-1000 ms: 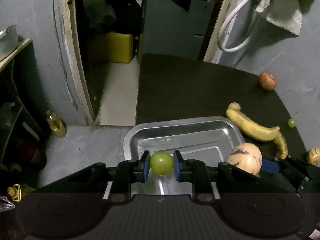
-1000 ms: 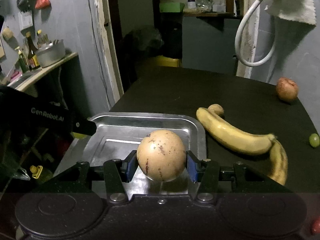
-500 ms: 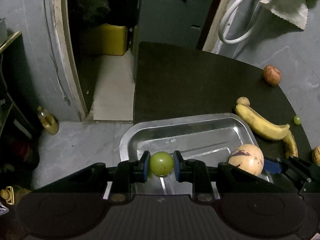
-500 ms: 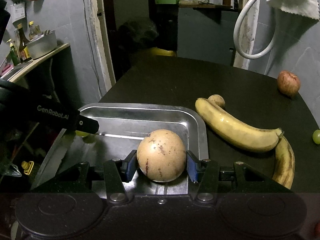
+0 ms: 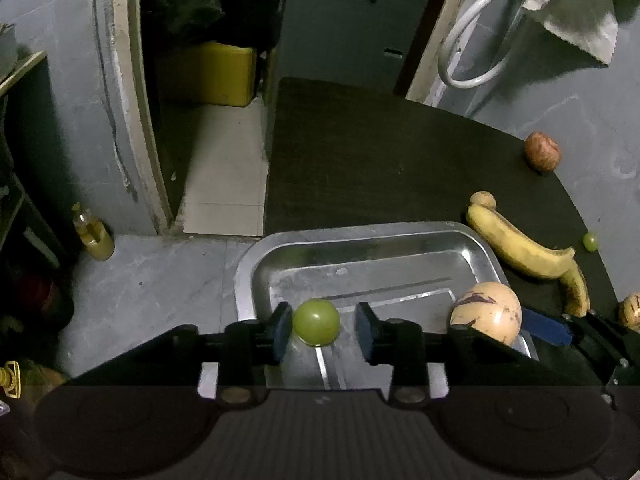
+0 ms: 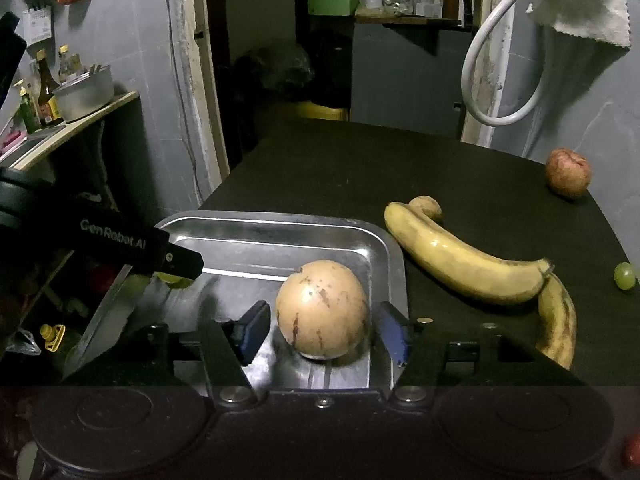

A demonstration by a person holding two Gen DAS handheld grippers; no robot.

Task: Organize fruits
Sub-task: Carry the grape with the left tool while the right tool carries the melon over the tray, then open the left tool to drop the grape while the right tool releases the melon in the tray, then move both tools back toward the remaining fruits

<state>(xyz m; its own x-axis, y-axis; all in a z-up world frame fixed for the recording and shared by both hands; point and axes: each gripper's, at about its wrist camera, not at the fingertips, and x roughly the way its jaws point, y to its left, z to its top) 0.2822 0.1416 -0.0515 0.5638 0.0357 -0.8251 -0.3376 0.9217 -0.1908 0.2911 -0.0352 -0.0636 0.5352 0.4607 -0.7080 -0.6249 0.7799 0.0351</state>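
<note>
A green grape (image 5: 316, 322) lies between the fingers of my left gripper (image 5: 323, 328), which is open; the grape is against the left pad and apart from the right pad. It is over the near part of the steel tray (image 5: 360, 229). A round tan speckled fruit (image 6: 322, 308) rests in the tray (image 6: 280, 218) between the fingers of my open right gripper (image 6: 323, 332), with a gap on both sides. In the left wrist view the same tan fruit (image 5: 486, 312) sits at the tray's right corner. The left gripper's arm (image 6: 140, 248) covers most of the grape (image 6: 174, 280).
On the dark table right of the tray lie a long banana (image 6: 460, 260), a smaller banana (image 6: 558, 316), a small tan fruit (image 6: 426, 206), a reddish fruit (image 6: 568, 174) and a loose grape (image 6: 625, 275). The tray overhangs the table's left edge above the floor.
Both grippers have opened. The green grape and the tan fruit are no longer clamped and sit low in the tray.
</note>
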